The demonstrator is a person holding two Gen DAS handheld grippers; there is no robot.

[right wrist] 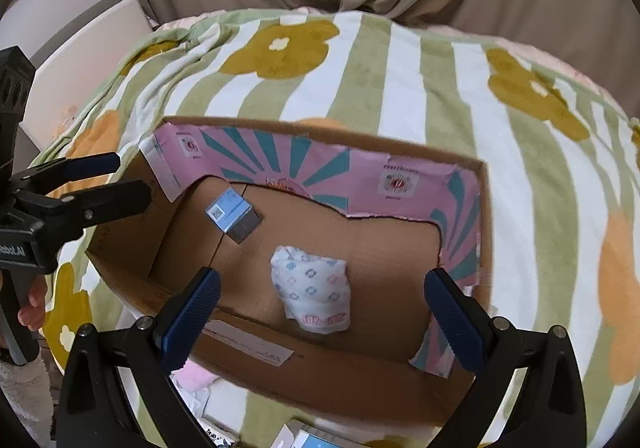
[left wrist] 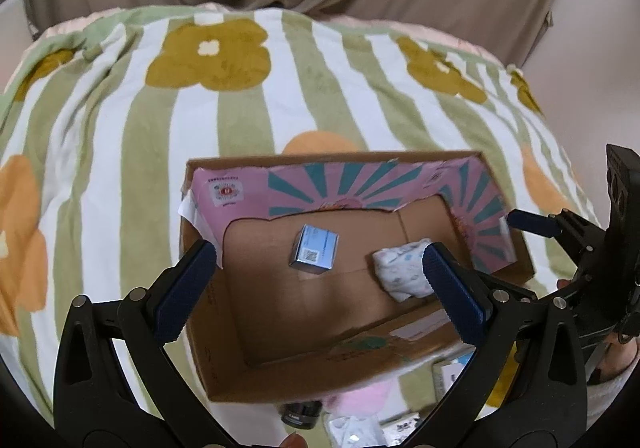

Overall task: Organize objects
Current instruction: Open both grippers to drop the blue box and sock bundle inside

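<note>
Cardboard box (left wrist: 224, 380) sits open on a green/white striped blanket (left wrist: 248, 120) w/ big yellow and orange flowers. Pink-and-teal printed flaps (left wrist: 248, 192) fold inward along the far rim and right side.

Left wrist view: left gripper (left wrist: 316, 288) hangs over the box, jaws spread wide, nothing between the pads, touching nothing. Its 2 blue fingers (left wrist: 184, 288) frame the box floor. Small silver-blue carton (left wrist: 315, 254) w/ a QR code lies on the floor, tipped a bit, roughly centre, at 12 o'clock from the gripper. White patterned cloth bundle (left wrist: 404, 272) lies at 3 o'clock from the carton, apart from it, partly hidden behind the right finger. Right gripper (left wrist: 532, 224) comes in from the 3 o'clock edge, over the box's right rim.

Right wrist view: right gripper (right wrist: 322, 308) also wide open, empty, over the box. Cloth bundle (right wrist: 310, 292) sits on the floor between its fingers, no pad contact. Carton (right wrist: 232, 214) is at 10 o'clock from the bundle, near the far-left corner. Left gripper (right wrist: 116, 180) shows at 9 o'clock, above the left wall.

Near the box's front wall, outside, at 6 o'clock: more small boxes (left wrist: 452, 372), something pink and fluffy (left wrist: 360, 396), a dark round item (left wrist: 302, 414); too cut off to name.
</note>
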